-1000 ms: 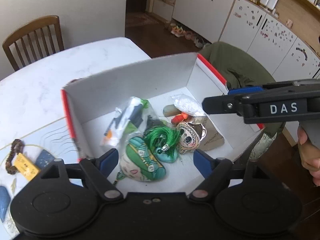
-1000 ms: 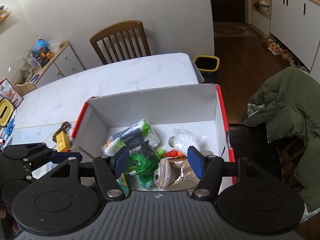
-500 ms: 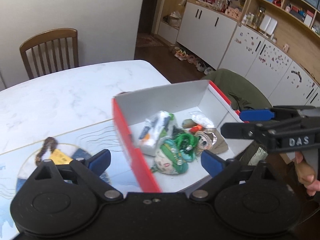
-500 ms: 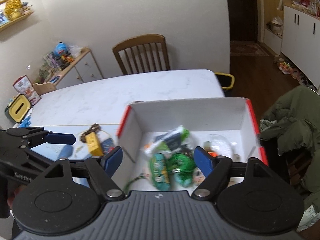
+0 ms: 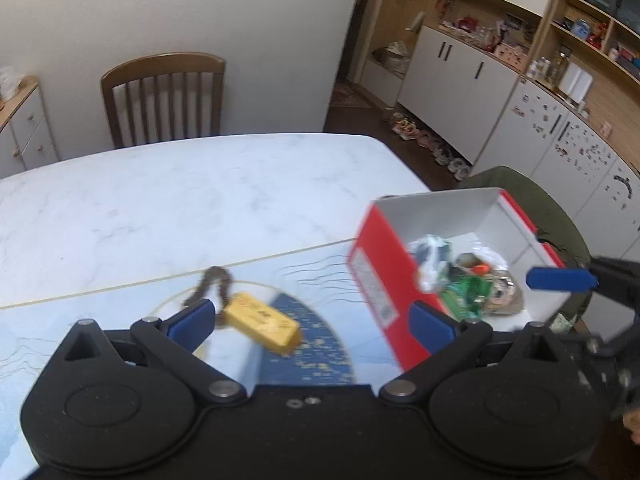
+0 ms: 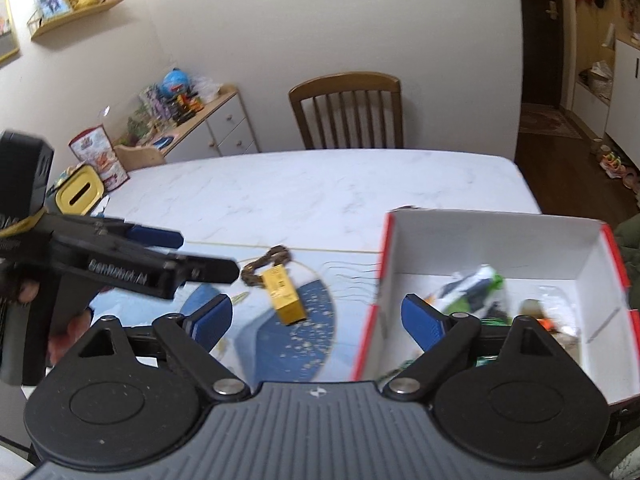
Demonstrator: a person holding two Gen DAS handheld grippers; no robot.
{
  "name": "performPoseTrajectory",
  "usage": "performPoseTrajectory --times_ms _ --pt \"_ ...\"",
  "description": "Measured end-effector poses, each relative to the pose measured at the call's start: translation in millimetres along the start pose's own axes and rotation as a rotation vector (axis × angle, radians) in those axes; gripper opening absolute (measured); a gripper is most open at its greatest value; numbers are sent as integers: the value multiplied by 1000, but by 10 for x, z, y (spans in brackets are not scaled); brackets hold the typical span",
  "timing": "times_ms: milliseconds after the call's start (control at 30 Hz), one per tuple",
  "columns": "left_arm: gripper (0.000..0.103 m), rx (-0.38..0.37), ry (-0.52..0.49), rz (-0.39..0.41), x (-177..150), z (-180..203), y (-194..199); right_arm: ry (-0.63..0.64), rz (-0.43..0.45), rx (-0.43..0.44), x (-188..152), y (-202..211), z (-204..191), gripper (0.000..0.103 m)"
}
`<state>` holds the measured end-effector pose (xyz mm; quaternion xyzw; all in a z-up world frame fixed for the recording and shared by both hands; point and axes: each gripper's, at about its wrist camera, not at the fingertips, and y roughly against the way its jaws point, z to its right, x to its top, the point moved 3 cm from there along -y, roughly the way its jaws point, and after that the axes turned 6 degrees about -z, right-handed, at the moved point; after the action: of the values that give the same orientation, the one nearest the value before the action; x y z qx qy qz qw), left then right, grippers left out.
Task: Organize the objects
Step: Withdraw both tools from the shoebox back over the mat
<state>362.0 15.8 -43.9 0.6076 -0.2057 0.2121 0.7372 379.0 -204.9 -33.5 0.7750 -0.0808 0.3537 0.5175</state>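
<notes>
Left gripper [image 5: 312,322]: low centre of its frame, jaws spread wide, holding nothing | Right gripper [image 6: 318,318]: low centre of its frame, also wide apart and empty | Yellow block [image 5: 262,324]: on blue-patterned mat [image 5: 320,356], touching brown bead string [image 5: 212,286], frame centre | Red-and-white box [image 5: 376,284]: right of block, filled with small toys.
</notes>
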Motion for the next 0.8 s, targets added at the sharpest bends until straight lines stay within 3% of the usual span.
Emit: performPoseTrajectory --times_ms 400,800 --pt "102 37 28 -25 95 -822 -312 61 -39 -26 78 -586 -638 95" --pt "102 -16 58 -135 216 -1081 -999 95 -124 -103 161 -1333 -803 95"
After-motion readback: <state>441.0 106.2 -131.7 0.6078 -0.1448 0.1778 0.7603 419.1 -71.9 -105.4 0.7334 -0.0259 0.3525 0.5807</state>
